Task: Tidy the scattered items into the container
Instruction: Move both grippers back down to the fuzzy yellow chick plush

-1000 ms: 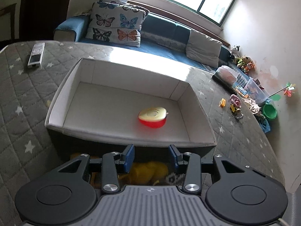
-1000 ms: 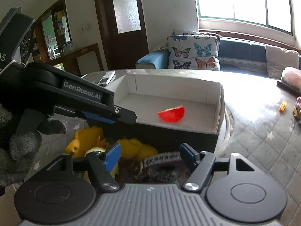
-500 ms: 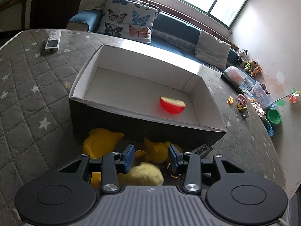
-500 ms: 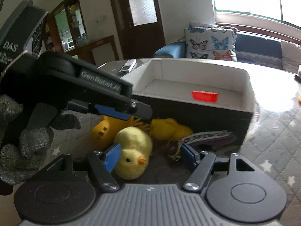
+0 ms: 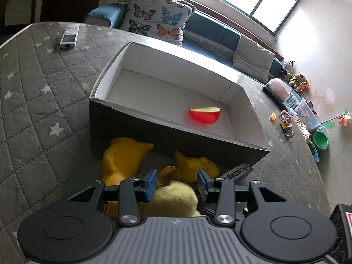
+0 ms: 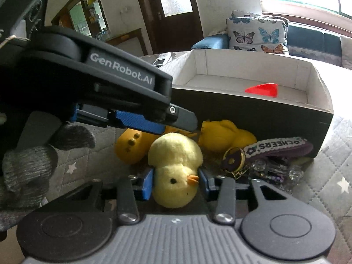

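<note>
A white-lined cardboard box (image 5: 151,118) (image 6: 253,112) stands on the quilted table and holds a red apple half (image 5: 204,115) (image 6: 263,89). In front of it lie a plush yellow chick (image 6: 176,167) (image 5: 173,198), two yellow rubber ducks (image 5: 123,160) (image 6: 224,135) and a purple "CHEERS" keychain (image 6: 275,148). My right gripper (image 6: 176,183) has its blue pads on both sides of the chick's head. My left gripper (image 5: 177,183) hovers open just above the chick; it fills the upper left of the right wrist view.
A grey remote (image 5: 69,36) lies at the table's far left. Small toys (image 5: 283,123) lie on the table's right side. A sofa with butterfly cushions (image 5: 156,24) stands behind. A clear bead trinket (image 6: 275,171) lies by the keychain.
Both grippers have come down and back from the box to the pile in front of it. My right gripper has narrowed around the plush chick.
</note>
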`<control>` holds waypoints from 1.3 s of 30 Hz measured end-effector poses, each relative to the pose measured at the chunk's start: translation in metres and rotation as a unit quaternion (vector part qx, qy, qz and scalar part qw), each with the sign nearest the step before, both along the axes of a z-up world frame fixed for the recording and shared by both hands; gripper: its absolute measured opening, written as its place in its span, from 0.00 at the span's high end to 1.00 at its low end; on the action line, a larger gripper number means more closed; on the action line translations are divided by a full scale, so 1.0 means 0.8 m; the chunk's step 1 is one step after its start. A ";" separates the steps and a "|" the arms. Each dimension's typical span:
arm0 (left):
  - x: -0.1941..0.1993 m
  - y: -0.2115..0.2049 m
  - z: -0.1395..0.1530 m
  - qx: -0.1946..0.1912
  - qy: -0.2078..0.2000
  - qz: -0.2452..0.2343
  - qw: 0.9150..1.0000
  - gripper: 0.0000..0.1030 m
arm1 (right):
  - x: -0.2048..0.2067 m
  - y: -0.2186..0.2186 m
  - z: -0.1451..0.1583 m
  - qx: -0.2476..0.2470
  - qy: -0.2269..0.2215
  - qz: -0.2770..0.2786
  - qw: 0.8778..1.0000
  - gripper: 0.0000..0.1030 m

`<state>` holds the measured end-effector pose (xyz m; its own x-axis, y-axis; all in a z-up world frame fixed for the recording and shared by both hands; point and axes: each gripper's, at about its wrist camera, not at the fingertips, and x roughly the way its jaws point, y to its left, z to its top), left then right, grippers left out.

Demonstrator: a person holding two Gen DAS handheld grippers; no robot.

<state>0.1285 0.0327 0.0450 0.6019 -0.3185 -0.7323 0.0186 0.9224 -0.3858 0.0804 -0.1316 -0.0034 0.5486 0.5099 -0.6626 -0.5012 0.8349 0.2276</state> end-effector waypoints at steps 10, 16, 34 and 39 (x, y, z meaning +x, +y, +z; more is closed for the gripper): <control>0.003 -0.004 -0.011 -0.010 0.016 0.010 1.000 0.59 | -0.013 -0.021 -0.002 0.012 0.012 -0.002 1.000 0.60; 0.001 0.003 -0.016 -0.019 0.026 0.034 0.999 0.59 | -0.014 -0.024 -0.003 0.019 0.015 -0.005 1.000 0.60; 0.004 -0.006 -0.024 0.019 0.033 0.028 0.999 0.59 | -0.008 -0.027 -0.009 0.026 0.018 -0.006 0.999 0.60; 0.004 -0.008 -0.023 0.017 0.031 0.024 0.999 0.58 | -0.010 -0.025 -0.009 0.023 0.013 -0.008 1.000 0.61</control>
